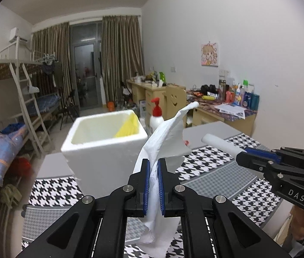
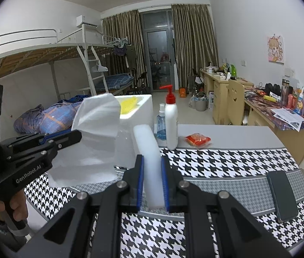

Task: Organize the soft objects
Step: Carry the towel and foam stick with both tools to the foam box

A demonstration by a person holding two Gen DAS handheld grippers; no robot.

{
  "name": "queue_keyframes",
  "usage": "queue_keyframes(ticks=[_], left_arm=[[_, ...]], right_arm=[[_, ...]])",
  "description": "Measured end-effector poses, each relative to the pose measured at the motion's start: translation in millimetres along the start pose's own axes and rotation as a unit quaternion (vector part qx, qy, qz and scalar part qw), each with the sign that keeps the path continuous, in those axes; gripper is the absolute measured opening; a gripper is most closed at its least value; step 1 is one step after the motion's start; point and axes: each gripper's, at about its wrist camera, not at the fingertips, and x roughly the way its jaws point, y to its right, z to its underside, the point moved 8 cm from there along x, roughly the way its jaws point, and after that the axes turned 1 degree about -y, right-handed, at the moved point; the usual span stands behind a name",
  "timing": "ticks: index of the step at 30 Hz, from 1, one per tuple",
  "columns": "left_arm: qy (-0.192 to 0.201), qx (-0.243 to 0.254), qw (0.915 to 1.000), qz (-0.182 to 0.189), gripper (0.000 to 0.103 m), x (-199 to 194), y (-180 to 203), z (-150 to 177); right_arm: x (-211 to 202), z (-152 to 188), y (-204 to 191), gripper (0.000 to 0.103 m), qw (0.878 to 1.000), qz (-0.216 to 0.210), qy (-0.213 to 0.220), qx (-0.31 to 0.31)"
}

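My left gripper [image 1: 153, 163] is shut on a thin white foam sheet [image 1: 167, 137] and holds it up above the table, near the white foam box [image 1: 106, 150]. The sheet also shows in the right wrist view [image 2: 94, 142], held by the left gripper [image 2: 77, 134]. A yellow soft piece [image 1: 128, 128] lies inside the box. My right gripper [image 2: 152, 160] is shut on a white foam strip [image 2: 149, 157] that sticks forward, above the table. In the left wrist view the right gripper [image 1: 241, 153] holds the strip [image 1: 220, 143] to the right of the sheet.
The table has a houndstooth cloth [image 2: 227, 163]. A white pump bottle [image 2: 171, 124], a blue spray bottle [image 2: 161, 126] and a red snack packet [image 2: 198, 139] stand behind the box's right side. A black phone [image 2: 282, 195] lies at the right.
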Motion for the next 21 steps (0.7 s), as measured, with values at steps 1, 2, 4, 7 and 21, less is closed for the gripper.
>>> queue_keyframes(ticks=[1, 2, 4, 7, 21], left_arm=[[0.002, -0.001, 1.0000, -0.002, 0.008, 0, -2, -2], [0.004, -0.002, 1.0000, -0.005, 0.008, -1, -4, -4], [0.008, -0.004, 0.9999, -0.013, 0.008, -2, -9, -8], [0.013, -0.009, 0.9997, -0.020, 0.008, -3, -15, -12], [0.037, -0.014, 0.9980, -0.049, 0.008, -3, -34, -39]], right_arm=[[0, -2, 0, 0.019, 1.000, 0.000, 0.001, -0.001], [0, -4, -2, 0.019, 1.000, 0.000, 0.002, -0.003], [1, -8, -3, 0.019, 1.000, 0.000, 0.003, -0.003], [4, -15, -6, 0.019, 1.000, -0.003, 0.003, -0.007], [16, -39, -19, 0.019, 1.000, -0.011, 0.010, -0.021]])
